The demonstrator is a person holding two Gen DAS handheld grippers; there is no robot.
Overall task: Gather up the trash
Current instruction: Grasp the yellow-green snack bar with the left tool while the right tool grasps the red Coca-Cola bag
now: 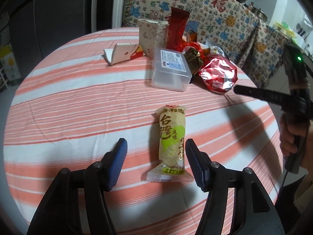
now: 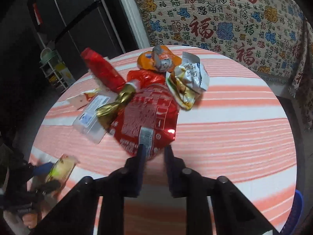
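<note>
So the round desk point(image 1: 68, 101) has a pink-and-white striped cloth on it, and most of the trash is bunched up at the far side. The left gripper point(image 1: 155, 148) is spread wide, holding nothing, with its blue fingers point(image 1: 117, 162) on either side of a yellow-green snack pack point(image 1: 172, 143) that lies flat on the cloth on its own. The right finger looks just beside the pack's edge, but I can't tell if it touches. The pack has big Chinese characters, something like 台湾 and 风味; the rest I can't make out.

Further back there's a clear plastic box point(image 1: 170, 70) with a printed label too small to read. Right next to it is a crushed red Coca-Cola wrapper point(image 1: 219, 74), logo readable on the lower edge. There's also a tall red sachet point(image 1: 177, 29), a floral paper carton point(image 1: 151, 35) and a white tipped-over pack point(image 1: 122, 53).

The right gripper point(image 2: 154, 148) is narrowed to a small gap, with its fingers point(image 2: 141, 152) at the near edge of that red wrapper point(image 2: 144, 115). Whether it's actually pinching it I honestly can't tell; the wrapper's edge sits right between the tips. Behind it are a silver crumpled bag point(image 2: 187, 80) and an orange lid point(image 2: 156, 59), text too blurry.

Plenty of bare cloth on the right half of the desk and in the near middle. A blanket point(image 2: 225, 19) covered in 福 characters hangs just behind the desk's far edge.
</note>
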